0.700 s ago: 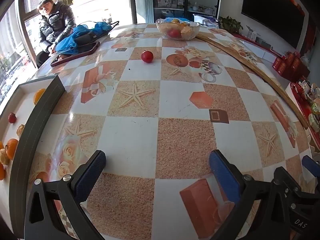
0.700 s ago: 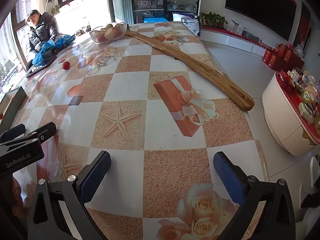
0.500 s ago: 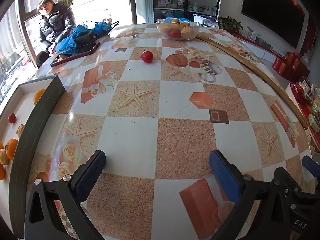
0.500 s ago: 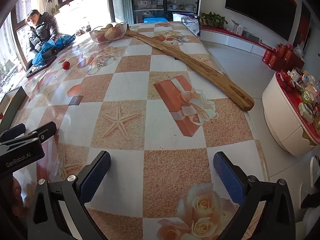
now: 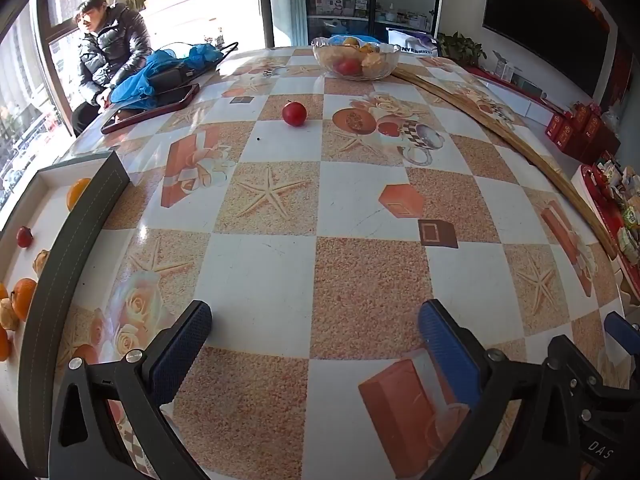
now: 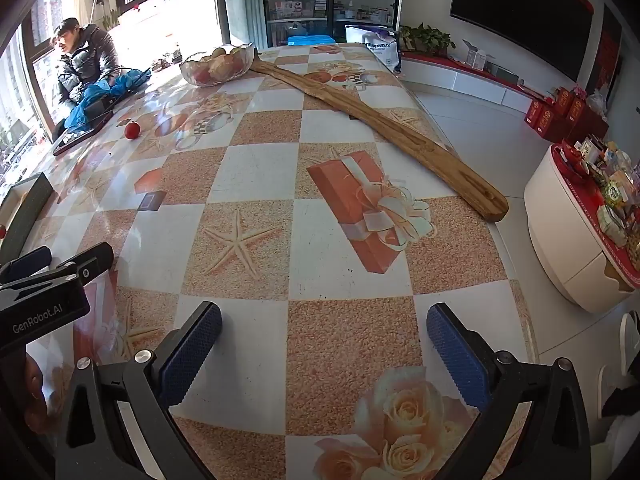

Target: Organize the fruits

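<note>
A red round fruit (image 5: pixel 294 113) lies alone on the patterned table, far ahead of my left gripper (image 5: pixel 314 330), which is open and empty. The same fruit (image 6: pixel 131 130) shows far left in the right wrist view. A glass bowl (image 5: pixel 355 59) of fruit stands at the table's far end, also seen as the bowl (image 6: pixel 217 65) from the right. At the left edge a dark-rimmed white box (image 5: pixel 76 240) holds oranges (image 5: pixel 23 297), a small red fruit (image 5: pixel 24 237) and other pieces. My right gripper (image 6: pixel 324 334) hangs open over bare table with nothing between its blue pads.
A long wooden plank (image 6: pixel 380 124) runs along the table's right side. A dark red tray (image 5: pixel 154 108) with blue cloth sits at the far left, with a seated person (image 5: pixel 106 54) behind it. The table's right edge drops to a tiled floor by a white cabinet (image 6: pixel 576 232).
</note>
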